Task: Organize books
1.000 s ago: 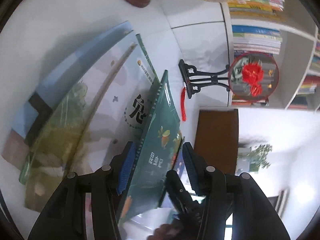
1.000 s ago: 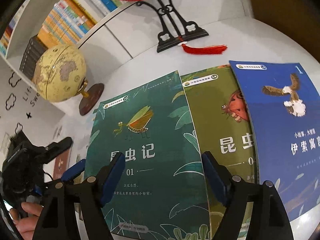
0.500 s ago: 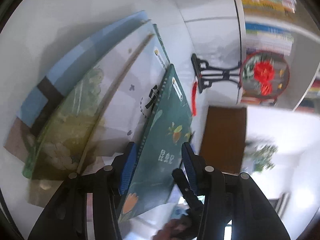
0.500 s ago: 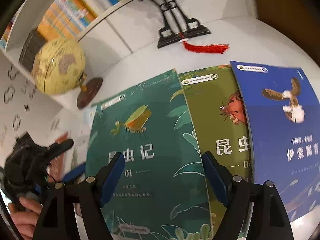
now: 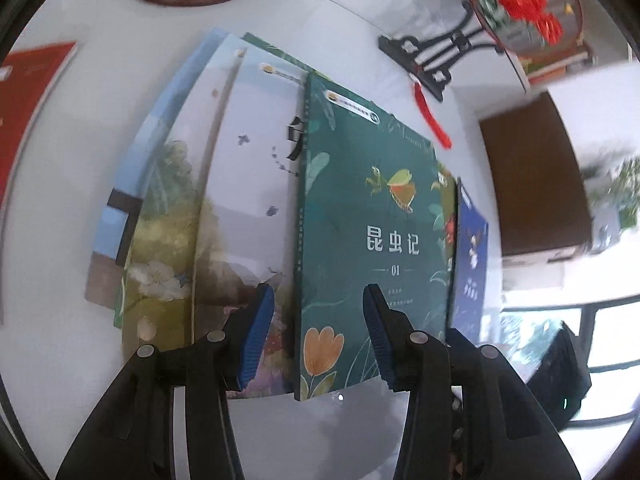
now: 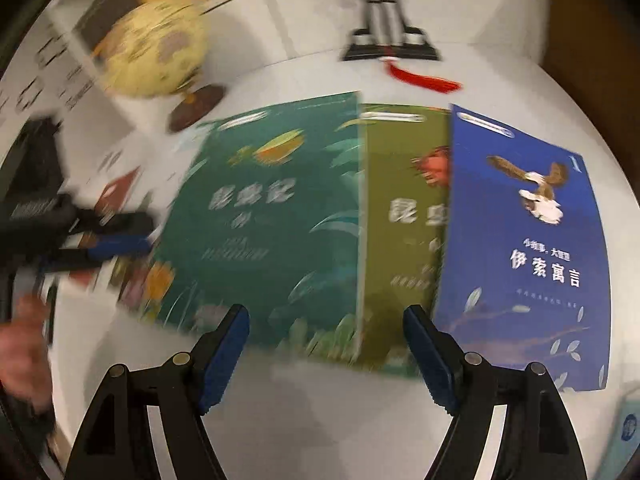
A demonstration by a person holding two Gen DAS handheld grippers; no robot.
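While the green book (image 5: pixel 372 240) lies flat on the white table (image 5: pixel 80 360), overlapping the pale book (image 5: pixel 240 200) and olive book (image 6: pixel 400 220), both the left gripper (image 5: pixel 318 332) and right gripper (image 6: pixel 326 354) hang half open, holding nothing. Square the edges w/ gentle side pushes, no lifting.

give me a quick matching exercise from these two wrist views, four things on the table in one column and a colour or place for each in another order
Things:
1. globe
2. insect book numbered 01
3. eagle book
4. tassel

Descriptions:
A. blue cover, rightmost of the overlapping books
B. red, lying by the black fan stand
C. yellowish, on a dark round base
D. dark green cover, lying over a white book

Pairs: 1-C, 2-D, 3-A, 4-B
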